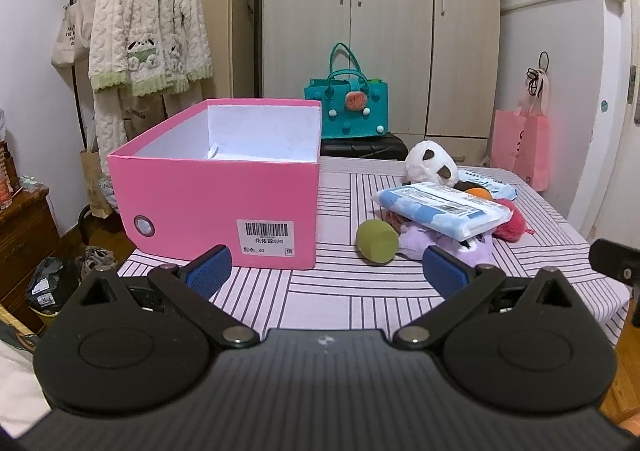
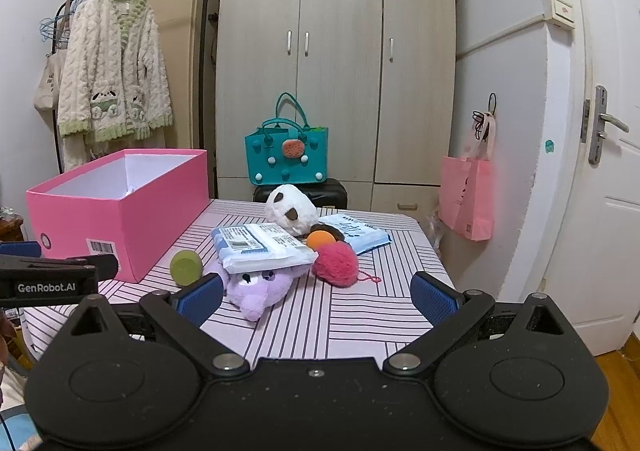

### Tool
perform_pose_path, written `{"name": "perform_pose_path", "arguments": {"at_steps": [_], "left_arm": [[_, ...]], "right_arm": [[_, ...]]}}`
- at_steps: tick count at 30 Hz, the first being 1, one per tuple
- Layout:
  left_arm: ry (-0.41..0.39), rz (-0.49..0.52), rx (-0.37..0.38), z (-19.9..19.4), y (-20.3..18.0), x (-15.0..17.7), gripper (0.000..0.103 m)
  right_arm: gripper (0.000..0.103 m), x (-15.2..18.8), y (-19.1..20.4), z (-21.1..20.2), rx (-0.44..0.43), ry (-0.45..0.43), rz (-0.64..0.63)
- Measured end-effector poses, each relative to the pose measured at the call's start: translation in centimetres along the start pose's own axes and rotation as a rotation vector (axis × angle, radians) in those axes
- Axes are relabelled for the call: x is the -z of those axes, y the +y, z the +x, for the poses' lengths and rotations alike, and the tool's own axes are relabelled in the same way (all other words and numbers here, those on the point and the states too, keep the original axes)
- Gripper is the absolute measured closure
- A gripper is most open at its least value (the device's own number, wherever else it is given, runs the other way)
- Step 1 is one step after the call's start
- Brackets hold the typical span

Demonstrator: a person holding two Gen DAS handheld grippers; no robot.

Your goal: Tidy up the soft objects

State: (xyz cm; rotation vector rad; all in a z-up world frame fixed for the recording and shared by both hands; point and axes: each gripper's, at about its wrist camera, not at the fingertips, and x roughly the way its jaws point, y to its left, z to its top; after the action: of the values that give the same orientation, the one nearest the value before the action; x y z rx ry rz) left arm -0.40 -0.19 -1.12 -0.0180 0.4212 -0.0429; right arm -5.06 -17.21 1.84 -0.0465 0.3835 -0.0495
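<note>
An open pink box (image 1: 224,207) stands on the left of the striped table (image 1: 340,291); it also shows in the right wrist view (image 2: 116,219). Right of it lies a pile: a green ball (image 1: 377,240) (image 2: 186,266), a purple plush (image 2: 260,287) under a blue-white tissue pack (image 1: 440,209) (image 2: 260,245), a red pom-pom (image 2: 335,264), an orange ball (image 2: 321,239), a white panda plush (image 2: 291,210) and a second pack (image 2: 356,233). My left gripper (image 1: 328,271) is open and empty before the box. My right gripper (image 2: 318,301) is open and empty before the pile.
A teal felt bag (image 2: 286,157) sits on a black stool behind the table. A wardrobe (image 2: 336,51) stands behind it. A pink bag (image 2: 466,199) hangs by the door on the right. A robe (image 1: 148,23) hangs on a rack at the left.
</note>
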Motion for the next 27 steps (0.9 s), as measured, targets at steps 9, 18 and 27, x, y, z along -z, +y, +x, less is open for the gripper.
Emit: {"name": "perform_pose_path", "arguments": {"at_steps": [9,18,27], "left_arm": [[-0.015,-0.007,0.001,-0.08,-0.19,0.21,0.000],[-0.016,-0.009,0.001,-0.13,-0.17,0.24,0.000],[-0.008,-0.027,0.040,-0.12,0.16,0.30,0.000]], "right_arm": [[0.002,0.25,0.21,0.05,0.002,0.004,-0.007],[0.002,0.34,0.03,0.18,0.011,0.005,-0.005],[0.002,0.39,-0.14,0.41,0.012,0.009,-0.011]]}}
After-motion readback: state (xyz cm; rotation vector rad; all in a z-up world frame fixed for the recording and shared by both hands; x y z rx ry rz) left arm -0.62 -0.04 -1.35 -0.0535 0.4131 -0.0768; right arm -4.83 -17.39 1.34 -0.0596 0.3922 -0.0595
